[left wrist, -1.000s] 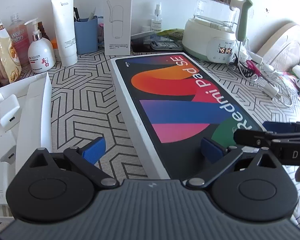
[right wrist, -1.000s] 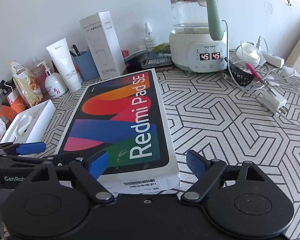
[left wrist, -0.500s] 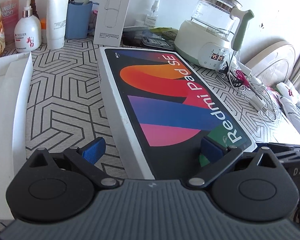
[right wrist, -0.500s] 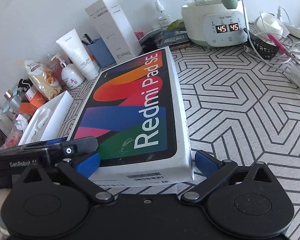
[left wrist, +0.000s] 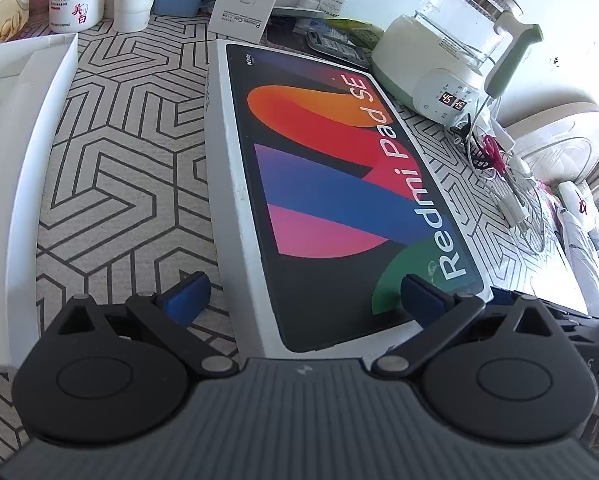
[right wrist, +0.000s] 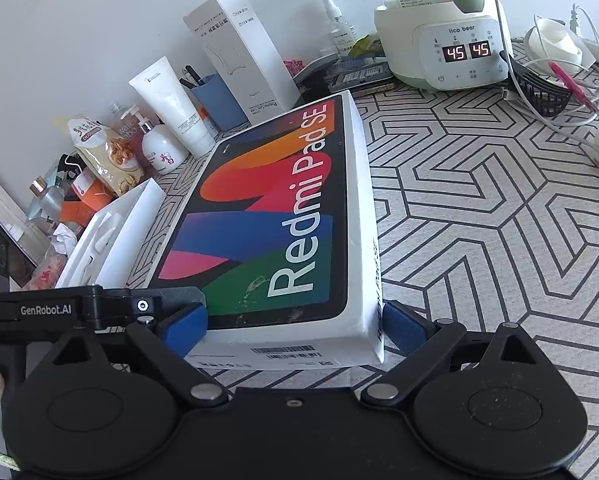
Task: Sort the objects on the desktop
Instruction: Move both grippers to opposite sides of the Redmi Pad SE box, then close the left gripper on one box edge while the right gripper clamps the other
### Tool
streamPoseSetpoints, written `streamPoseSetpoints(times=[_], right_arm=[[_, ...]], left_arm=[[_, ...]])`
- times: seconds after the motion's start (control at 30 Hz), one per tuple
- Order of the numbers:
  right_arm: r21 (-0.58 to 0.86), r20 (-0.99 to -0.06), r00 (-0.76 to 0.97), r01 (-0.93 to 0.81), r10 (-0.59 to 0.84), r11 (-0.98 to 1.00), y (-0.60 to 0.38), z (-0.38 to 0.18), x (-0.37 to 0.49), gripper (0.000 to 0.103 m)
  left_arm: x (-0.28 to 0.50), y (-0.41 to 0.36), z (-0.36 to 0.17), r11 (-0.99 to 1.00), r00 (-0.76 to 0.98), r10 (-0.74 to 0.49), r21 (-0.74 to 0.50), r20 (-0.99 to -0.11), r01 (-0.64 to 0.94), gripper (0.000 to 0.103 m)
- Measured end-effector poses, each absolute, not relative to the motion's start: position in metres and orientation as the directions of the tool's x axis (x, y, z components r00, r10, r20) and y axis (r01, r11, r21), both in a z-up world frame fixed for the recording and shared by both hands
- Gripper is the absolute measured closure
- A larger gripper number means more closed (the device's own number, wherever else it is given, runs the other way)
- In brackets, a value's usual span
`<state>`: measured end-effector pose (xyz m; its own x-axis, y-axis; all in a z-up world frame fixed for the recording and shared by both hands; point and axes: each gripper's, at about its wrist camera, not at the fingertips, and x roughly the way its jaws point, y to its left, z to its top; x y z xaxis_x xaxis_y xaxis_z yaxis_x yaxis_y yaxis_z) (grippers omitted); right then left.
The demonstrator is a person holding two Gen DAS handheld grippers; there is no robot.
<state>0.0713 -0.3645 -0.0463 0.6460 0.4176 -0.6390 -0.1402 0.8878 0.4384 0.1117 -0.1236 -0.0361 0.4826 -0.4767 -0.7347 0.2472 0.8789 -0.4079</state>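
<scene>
A flat white Redmi Pad SE box (left wrist: 339, 184) with a colourful lid lies on the patterned table top, also seen in the right wrist view (right wrist: 283, 232). My left gripper (left wrist: 305, 294) is open at the box's near left corner, with one blue finger (left wrist: 189, 292) over the table and the other above the lid. My right gripper (right wrist: 293, 324) is open and straddles the box's near short end, its blue pads (right wrist: 399, 326) close beside both side walls. The left gripper's black body (right wrist: 79, 310) shows beside that end.
A white tray (left wrist: 39, 140) with white inserts lies left of the box. Behind stand a tall white carton (right wrist: 243, 52), a white tube (right wrist: 171, 104), a pump bottle (right wrist: 159, 148), a blue pen cup (right wrist: 219, 100) and a kettle (right wrist: 451, 40). Cables and scissors (right wrist: 567, 80) lie right.
Both grippers have moved forward to the box. The right gripper's fingers now flank its near end, and the left gripper has come down over its near left corner.
</scene>
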Motion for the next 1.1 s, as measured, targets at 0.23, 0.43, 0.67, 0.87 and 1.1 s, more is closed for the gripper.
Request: streamPoseSetpoints(times=[0.23, 0.43, 0.67, 0.87, 1.1], right_arm=[[0.416, -0.647, 0.650, -0.137, 0.398, 0.899, -0.362, -0.045, 0.070, 0.007], [0.441, -0.647, 0.662, -0.080, 0.379, 0.894, -0.380, -0.038, 0.086, 0.007], [0.477, -0.652, 0.646, -0.057, 0.397, 0.877, -0.389, -0.029, 0.118, 0.007], [0.436, -0.697, 0.596, -0.088, 0.398, 0.895, -0.374, -0.032, 0.142, 0.007], [0.435, -0.704, 0.584, -0.093, 0.403, 0.895, -0.369, -0.039, 0.155, 0.007]], left_arm=[[0.124, -0.109, -0.037, 0.845, 0.477, -0.495, -0.529, -0.726, 0.072, 0.000], [0.136, -0.108, -0.033, 0.876, 0.460, -0.452, -0.478, -0.765, 0.065, 0.003], [0.160, -0.122, -0.020, 0.943, 0.500, -0.329, -0.305, -0.801, 0.132, 0.007], [0.171, -0.120, -0.021, 0.956, 0.568, -0.288, -0.263, -0.771, 0.128, 0.009], [0.170, -0.114, -0.024, 0.940, 0.626, -0.328, -0.309, -0.708, 0.143, 0.009]])
